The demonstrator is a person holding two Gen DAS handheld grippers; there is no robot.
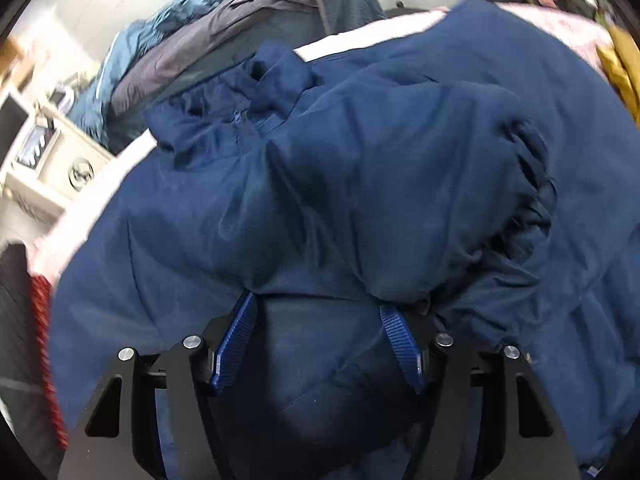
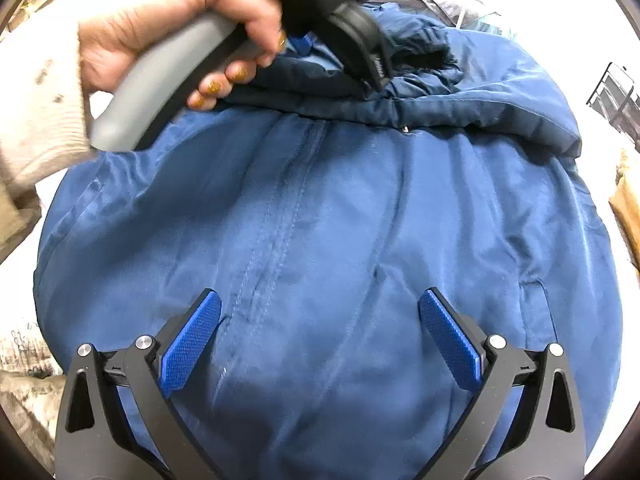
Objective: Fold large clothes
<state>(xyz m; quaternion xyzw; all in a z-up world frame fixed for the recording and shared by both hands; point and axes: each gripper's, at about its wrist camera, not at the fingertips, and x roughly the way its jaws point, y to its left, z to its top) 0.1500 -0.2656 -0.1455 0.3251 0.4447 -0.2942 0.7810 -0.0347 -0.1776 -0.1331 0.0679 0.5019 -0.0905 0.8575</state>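
Observation:
A large navy blue padded jacket [image 1: 360,184] lies spread on a pale surface and fills both views. In the left wrist view a sleeve with a gathered cuff [image 1: 524,184] is folded over its body, and the collar [image 1: 276,76] lies further back. My left gripper [image 1: 318,308] is open, its fingertips tucked under the edge of the folded sleeve. In the right wrist view my right gripper [image 2: 320,300] is open and empty just above the jacket's front [image 2: 340,240], beside the zipper seam. The person's hand holds the left gripper's grey handle [image 2: 160,84] at the jacket's far edge.
A pile of grey and teal garments [image 1: 248,28] lies behind the jacket. A yellow cloth [image 1: 620,68] sits at the right edge. A white cabinet [image 1: 48,160] stands at the left. A pink-white bed cover [image 1: 560,20] lies under the jacket.

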